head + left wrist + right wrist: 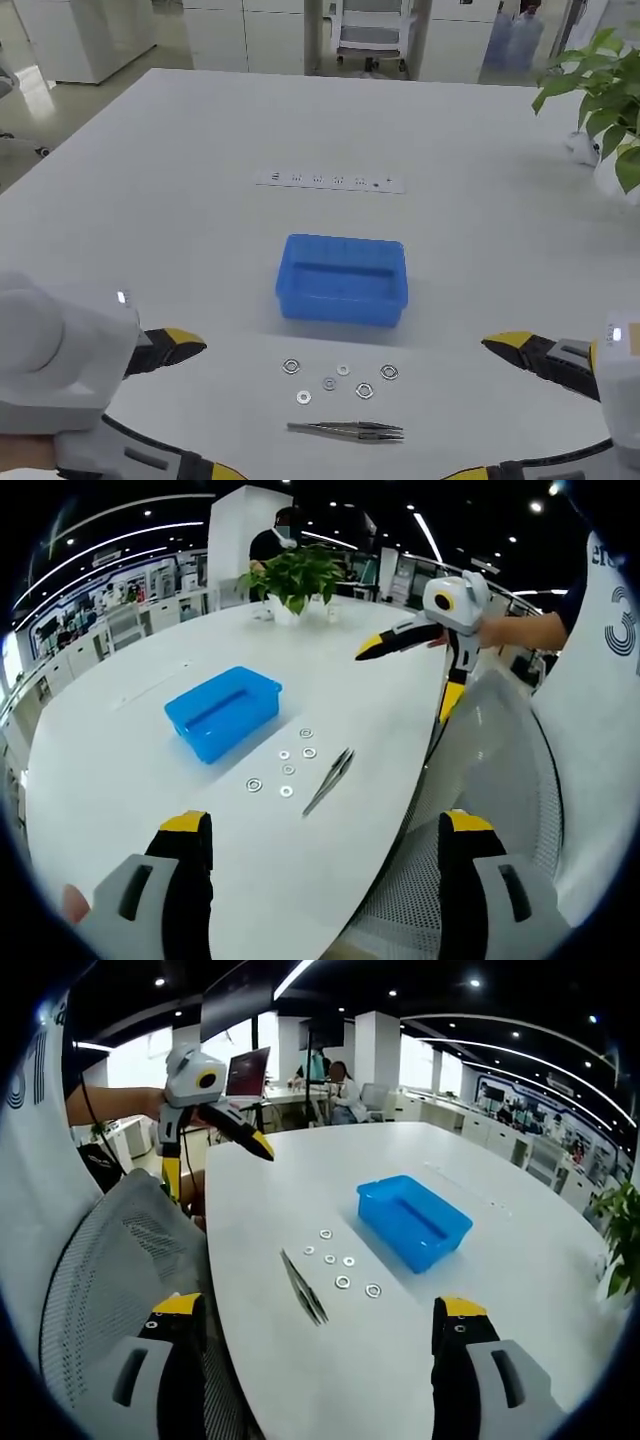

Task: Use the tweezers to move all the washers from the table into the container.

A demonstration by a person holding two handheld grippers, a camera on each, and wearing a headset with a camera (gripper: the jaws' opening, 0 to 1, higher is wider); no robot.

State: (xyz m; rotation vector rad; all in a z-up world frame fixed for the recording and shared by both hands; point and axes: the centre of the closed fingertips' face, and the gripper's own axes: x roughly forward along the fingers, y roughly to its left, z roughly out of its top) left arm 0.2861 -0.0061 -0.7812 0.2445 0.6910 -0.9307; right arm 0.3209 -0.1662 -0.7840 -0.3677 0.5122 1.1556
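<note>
Left claw [325, 825] and right claw [320, 1307] hang wide open and empty, flanking the tweezers [345, 430] on the desk [200, 200], seemingly ready to grasp; six washers [329, 384] lie between tweezers and container [345, 280].

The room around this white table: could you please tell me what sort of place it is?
Probably an open-plan office: an office chair beyond the table, an open laptop in the background, and a potted plant.

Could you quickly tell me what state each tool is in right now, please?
Left tool: open, holding nothing.
Right tool: open, holding nothing.
</note>
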